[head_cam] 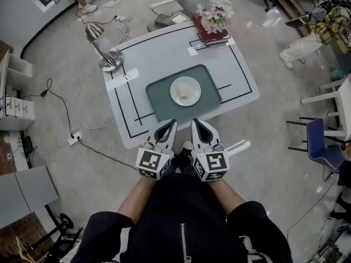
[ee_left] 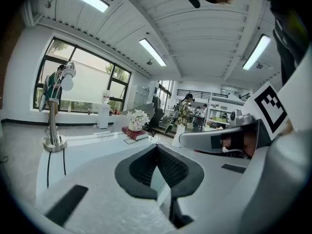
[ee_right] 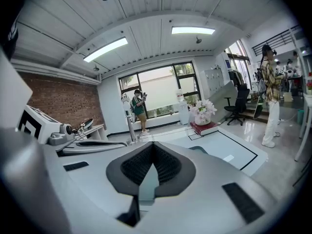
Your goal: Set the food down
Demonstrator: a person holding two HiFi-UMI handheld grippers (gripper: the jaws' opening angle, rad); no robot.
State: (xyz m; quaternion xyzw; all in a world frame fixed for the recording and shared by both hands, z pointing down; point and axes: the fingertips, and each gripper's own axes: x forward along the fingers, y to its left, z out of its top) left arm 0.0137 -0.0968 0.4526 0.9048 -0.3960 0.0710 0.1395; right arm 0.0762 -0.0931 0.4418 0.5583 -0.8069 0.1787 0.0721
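well, left gripper (head_cam: 171, 125) & right gripper (head_cam: 196, 124) sit w/ jaws pressed together, empty, near the table (head_cam: 137, 53) edge, food (head_cam: 185, 93) already on the plate (head_cam: 174, 84), so any careless reach fwd could knock it off.

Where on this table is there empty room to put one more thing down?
The bare table right of the green tray is free, and so is the far middle between the lamp and the book. The tray's middle is taken by the plate; the book corner holds flowers.
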